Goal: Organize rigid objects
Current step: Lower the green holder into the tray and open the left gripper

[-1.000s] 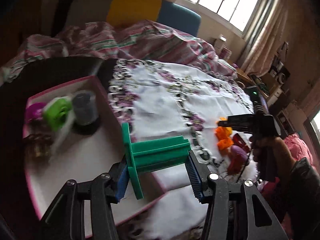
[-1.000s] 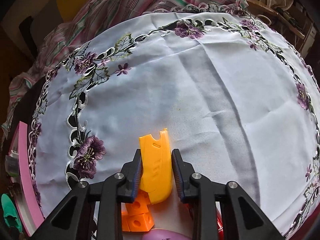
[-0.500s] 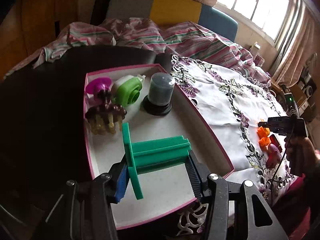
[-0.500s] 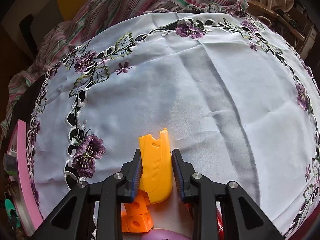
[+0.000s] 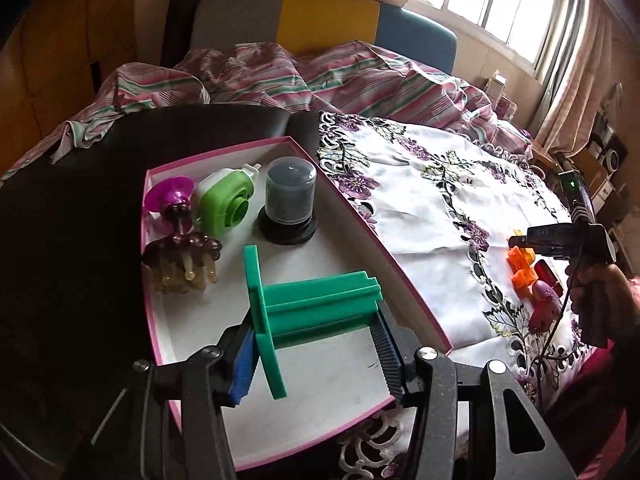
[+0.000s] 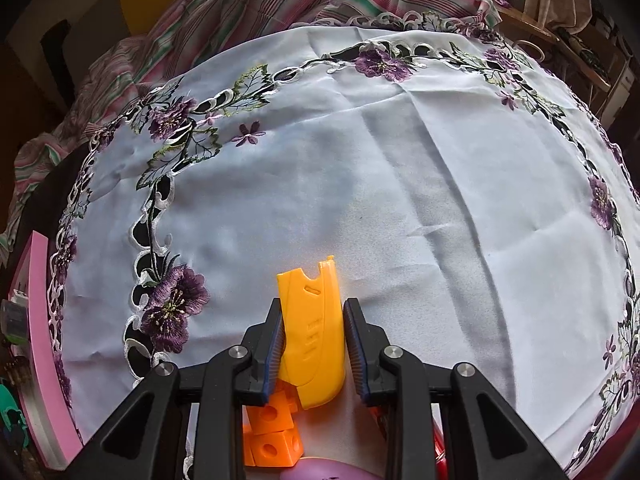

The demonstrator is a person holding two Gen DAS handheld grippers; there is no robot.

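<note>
Over the pink-rimmed tray [image 5: 404,276] we hold a green plastic piece [image 5: 304,312] clamped in our left hand-held gripper [image 5: 316,356], above the tray's bare white floor, near a green-and-white bottle [image 5: 226,200] and a dark cylinder [image 5: 290,196]. Well apart, over the embroidered tablecloth [image 6: 360,184], our right hand-held gripper [image 6: 314,350] is closed on a yellow plastic piece [image 6: 314,324], just above orange cubes [image 6: 276,436].

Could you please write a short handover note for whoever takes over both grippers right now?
Left gripper: shut on a green spool, held above the pink-rimmed tray.
Right gripper: shut on a yellow plastic piece over the white tablecloth.
Done: a purple-handled brush, a green-and-white gadget and a dark canister sit in the tray.
Left: set down the spool and the yellow piece; orange blocks still lie on the cloth.
</note>
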